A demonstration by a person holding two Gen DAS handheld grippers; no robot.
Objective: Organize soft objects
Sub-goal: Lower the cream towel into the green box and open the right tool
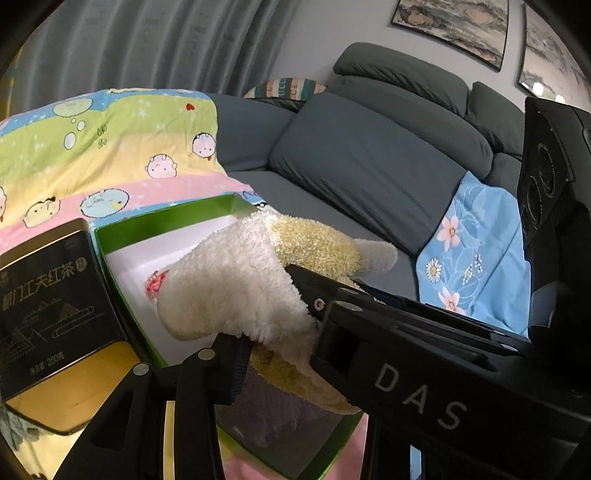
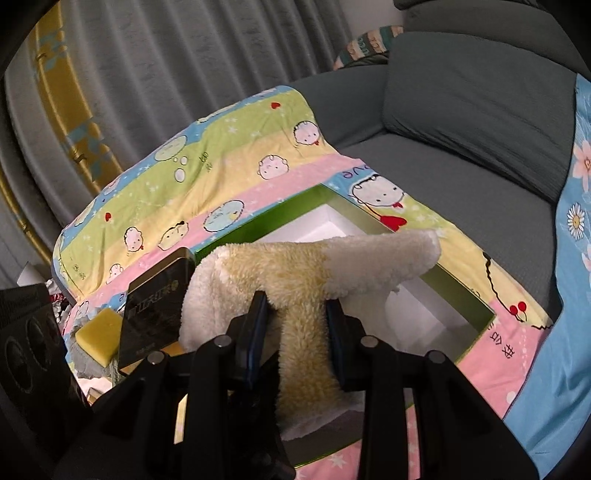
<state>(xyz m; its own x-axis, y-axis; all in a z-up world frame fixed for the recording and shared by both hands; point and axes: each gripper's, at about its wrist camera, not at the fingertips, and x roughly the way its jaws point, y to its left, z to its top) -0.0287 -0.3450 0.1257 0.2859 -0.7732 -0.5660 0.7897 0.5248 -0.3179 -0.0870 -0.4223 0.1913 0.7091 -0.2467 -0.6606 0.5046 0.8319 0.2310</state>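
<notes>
While over the box (image 2: 469, 334), plush (image 2: 295, 280) fills right gripper (image 2: 297, 317).

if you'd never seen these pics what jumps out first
The fluffy cream-and-yellow plush cloth, draped over the green box with the right gripper closed around its middle. Next, the pastel cartoon blanket spread under and behind the box on the grey sofa. A black tea tin stands just left of the box.

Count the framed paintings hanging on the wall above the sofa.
2. One framed landscape painting hangs above the grey sofa; a second framed landscape painting hangs to its right, cut off by the picture's edge. More may be hidden.
</notes>
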